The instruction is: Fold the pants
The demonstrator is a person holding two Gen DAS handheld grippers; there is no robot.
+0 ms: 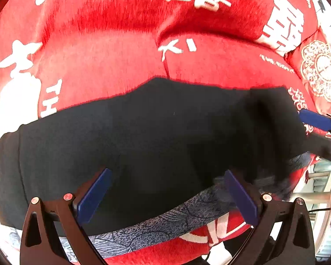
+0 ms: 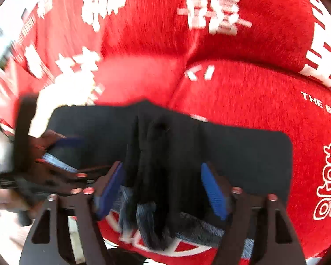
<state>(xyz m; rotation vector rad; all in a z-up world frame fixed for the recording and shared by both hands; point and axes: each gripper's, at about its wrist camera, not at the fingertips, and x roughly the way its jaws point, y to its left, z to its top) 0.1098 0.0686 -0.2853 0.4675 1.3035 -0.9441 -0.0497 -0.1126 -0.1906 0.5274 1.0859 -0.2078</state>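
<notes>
Both claws are gaping wide, left claw (image 1: 167,196) and right claw (image 2: 163,190), holding nothing, pants (image 1: 143,137) lying beneath them on cushions (image 1: 121,55).

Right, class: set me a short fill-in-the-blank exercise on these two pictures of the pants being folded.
1. The pants are dark navy, nearly ____ in colour.
2. They lie on a plush ____ cover printed with white characters.
3. The pads of the left hand-held gripper are ____ in colour.
4. The jaws of the right hand-held gripper stand ____, straddling a bunched fold.

Missing words: black; red; blue; open
</notes>
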